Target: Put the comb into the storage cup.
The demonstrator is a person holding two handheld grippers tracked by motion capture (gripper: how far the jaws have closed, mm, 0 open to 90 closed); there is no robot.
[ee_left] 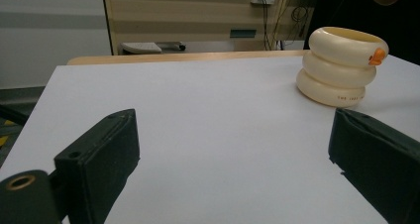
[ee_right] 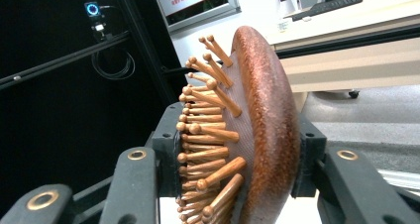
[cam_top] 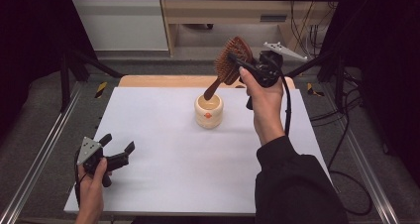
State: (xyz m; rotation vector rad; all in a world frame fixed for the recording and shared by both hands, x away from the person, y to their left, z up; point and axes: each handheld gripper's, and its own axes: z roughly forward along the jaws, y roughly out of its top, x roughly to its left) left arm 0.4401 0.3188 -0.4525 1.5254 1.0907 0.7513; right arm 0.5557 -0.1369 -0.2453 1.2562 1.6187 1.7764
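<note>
- High view: my right hand-held gripper (cam_top: 246, 64) clamps the hairbrush (cam_top: 229, 60) head, handle dipping into the cream cup (cam_top: 208, 111) on the desk (cam_top: 163, 154).
- Lower it straight, keeping clear of the rim.
- Left hand-held gripper (cam_top: 120, 147) rests wide, empty.

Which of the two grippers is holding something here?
The right gripper, raised above the cream cup, is clamped on the head of the wooden hairbrush. The left gripper rests low near the table's corner, jaws open.

one hairbrush (cam_top: 231, 60), one cup (cam_top: 208, 111), two tongs
</note>
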